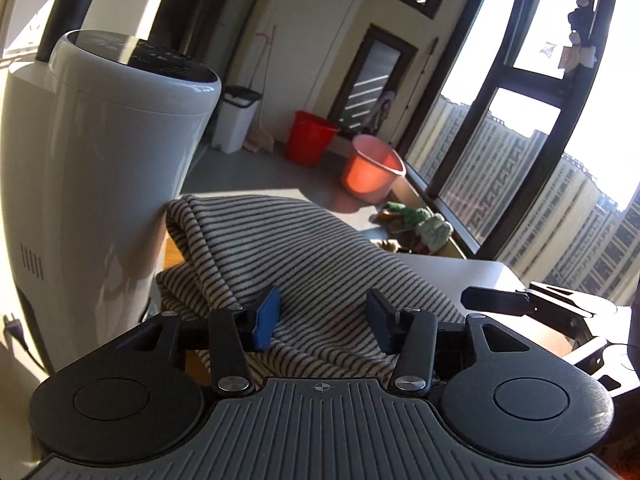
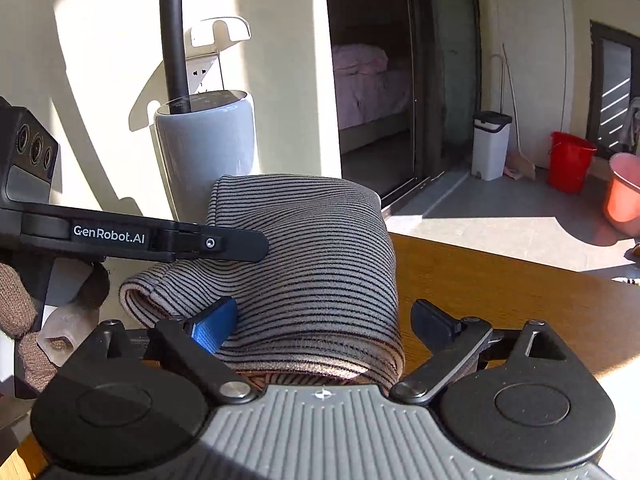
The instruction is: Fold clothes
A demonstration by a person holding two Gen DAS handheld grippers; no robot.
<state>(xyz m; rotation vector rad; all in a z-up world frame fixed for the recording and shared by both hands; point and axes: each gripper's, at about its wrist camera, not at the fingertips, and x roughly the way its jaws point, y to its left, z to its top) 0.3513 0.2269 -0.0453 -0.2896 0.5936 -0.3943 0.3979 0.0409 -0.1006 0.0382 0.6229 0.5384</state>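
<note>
Soft ribbed striped cloth garment (image 2: pixel 312 248) lies on smooth wooden table (image 2: pixel 500 280) beside glossy plastic appliance (image 1: pixel 100 168).

White appliance (image 1: pixel 92 184) on wooden table (image 2: pixel 520 300); red bucket (image 1: pixel 310 138), pink basin (image 1: pixel 372 170) beyond

Both wrist views close, low; share striped garment (image 1: pixel 304 256), grey cylinder (image 2: pixel 206 148).

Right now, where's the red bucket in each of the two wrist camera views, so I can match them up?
Left wrist view: the red bucket stands on the floor at upper centre, beyond the striped garment, left of the pink bucket.
Right wrist view: the red bucket is at the far right, mid-height, just left of the pink bucket.
Shared landmark: the white lidded bin, left of the red bucket in both.
</note>
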